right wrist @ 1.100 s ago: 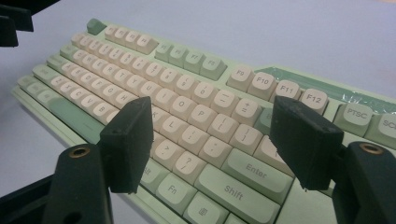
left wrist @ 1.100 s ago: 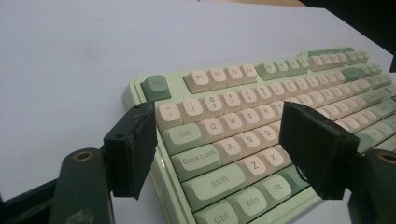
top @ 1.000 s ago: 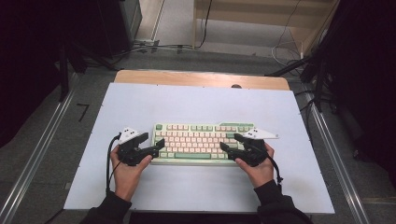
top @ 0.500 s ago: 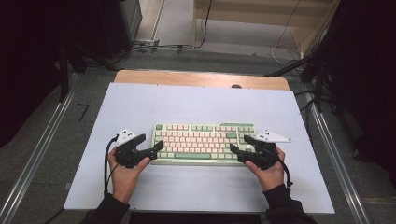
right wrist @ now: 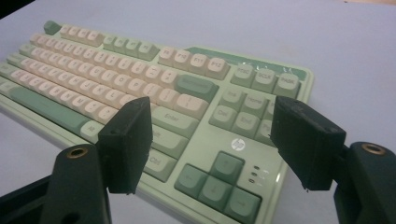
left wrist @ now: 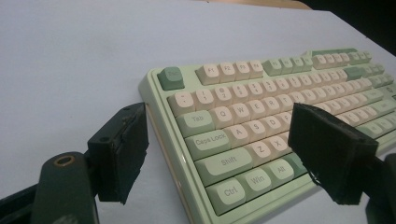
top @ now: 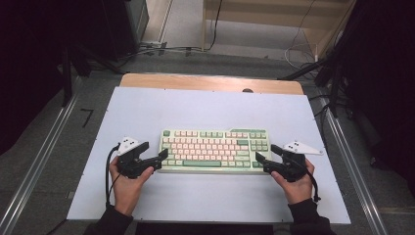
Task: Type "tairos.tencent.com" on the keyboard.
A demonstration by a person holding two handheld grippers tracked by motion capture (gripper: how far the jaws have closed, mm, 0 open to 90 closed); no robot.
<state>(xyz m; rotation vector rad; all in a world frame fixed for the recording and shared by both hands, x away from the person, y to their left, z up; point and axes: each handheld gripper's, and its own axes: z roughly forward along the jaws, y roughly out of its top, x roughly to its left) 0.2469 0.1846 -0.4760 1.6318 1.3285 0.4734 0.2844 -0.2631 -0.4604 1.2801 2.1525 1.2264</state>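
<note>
A mint-green keyboard (top: 215, 149) with cream and green keys lies flat in the middle of the white tabletop. My left gripper (top: 160, 160) sits at its left front corner, held in a hand, jaws open. In the left gripper view the open left gripper (left wrist: 224, 154) straddles that corner, over the Ctrl, Win and Shift keys of the keyboard (left wrist: 261, 107). My right gripper (top: 262, 164) is at the right front corner, also open. In the right gripper view the open right gripper (right wrist: 217, 142) frames the arrow keys and the logo on the keyboard (right wrist: 140, 79). Neither gripper holds anything.
The white table board (top: 210, 112) has a wooden strip (top: 210, 82) along its far edge. Metal rails (top: 36, 166) run along the floor on both sides. Cables (top: 303, 46) lie on the floor beyond the table, by a wooden shelf.
The right gripper has slid rightward from over the keys to the keyboard's right front corner. The left gripper has eased slightly left. The keyboard has stayed put.
</note>
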